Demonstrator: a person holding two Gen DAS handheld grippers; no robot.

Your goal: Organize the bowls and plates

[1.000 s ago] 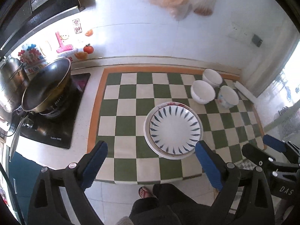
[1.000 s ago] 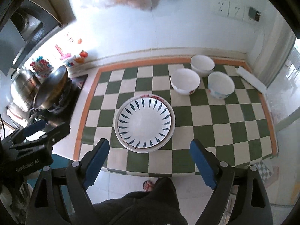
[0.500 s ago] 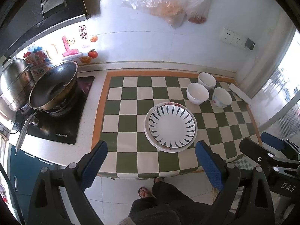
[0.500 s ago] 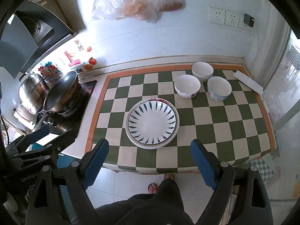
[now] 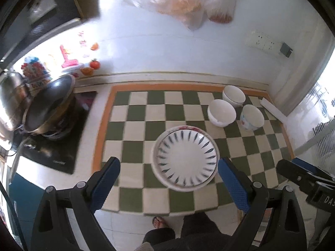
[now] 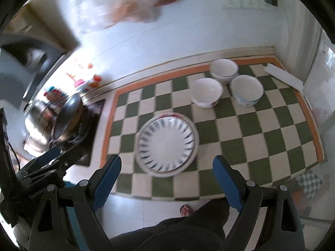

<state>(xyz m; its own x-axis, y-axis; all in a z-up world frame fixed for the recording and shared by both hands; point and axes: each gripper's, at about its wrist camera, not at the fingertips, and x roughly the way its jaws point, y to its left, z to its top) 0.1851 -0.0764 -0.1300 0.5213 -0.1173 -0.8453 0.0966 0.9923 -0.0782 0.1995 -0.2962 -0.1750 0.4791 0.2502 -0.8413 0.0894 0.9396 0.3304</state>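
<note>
Covering most of the counter, green-and-white checkered mat (image 5: pixel 146 113) with orange border. Black cooktop (image 5: pixel 52 152) left of mat, dark wok (image 5: pixel 48 108) on it, tilted; inside too dark to tell. Steel pot (image 5: pixel 8 96) further left, contents not visible.

Plate stack (image 5: pixel 185 159) near front centre of mat: white plate with dark-blue leaf marks on top, a wider plate with a red-marked rim under it. Top plate holds nothing.

Three bowls in a cluster at back right of mat, well apart from plates. Plain white bowl (image 5: pixel 222 113) nearest the plates, dark-rimmed bowl (image 5: pixel 233 95) behind it, patterned bowl (image 5: pixel 251 117) to the right. All upright, all hold nothing. They sit just beside each other; touching or not, cannot tell. White flat strip (image 5: pixel 272 108) at mat's right edge.

Left gripper (image 5: pixel 168 173) hangs above front edge of counter, jaws wide, nothing between the blue pads (image 5: pixel 104 184); plates show in the gap from above, not touched. Right gripper (image 6: pixel 166 171) same: jaws wide, nothing held, clear of the plates.

Plastic bags (image 5: pixel 184 0) hang on back wall, orange stuff inside, blurred.
</note>
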